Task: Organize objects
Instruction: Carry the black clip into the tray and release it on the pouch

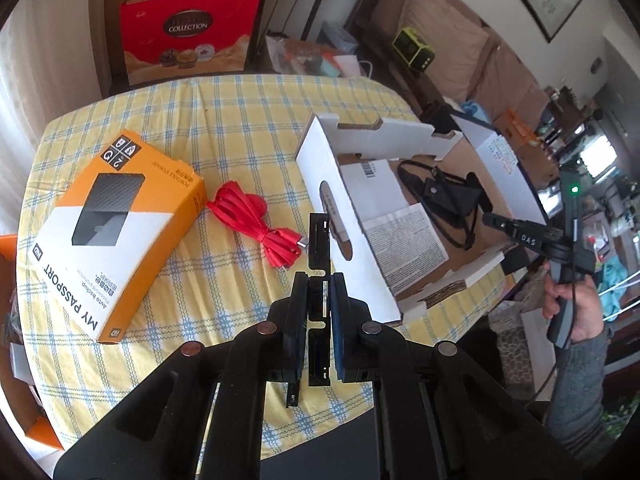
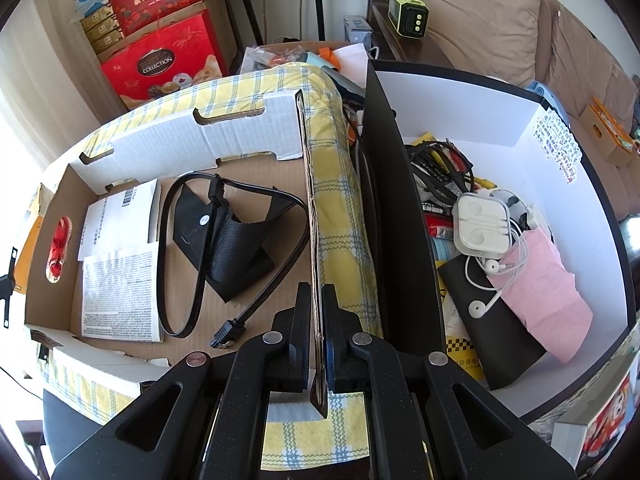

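My left gripper (image 1: 319,282) is shut on a flat black slotted bracket (image 1: 320,236), held upright above the yellow checked tablecloth (image 1: 224,120). Below it lie an orange "MY PASSPORT" box (image 1: 116,232) and a coiled red cable (image 1: 256,220). To the right stands a shallow white cardboard box (image 1: 320,168) holding a black pouch (image 2: 228,240), a black cable (image 2: 176,272) and paper booklets (image 2: 118,292). My right gripper (image 2: 317,292) is shut on that box's right wall (image 2: 310,200). In the left wrist view a hand holds the right gripper (image 1: 490,220) at the box's far side.
A tall white bin (image 2: 568,208) beside the box holds white earphones (image 2: 482,224), a pink bag (image 2: 548,280) and tangled cables. A red gift bag (image 1: 188,28) and stacked boxes stand behind the table. A sofa (image 2: 500,20) fills the back right.
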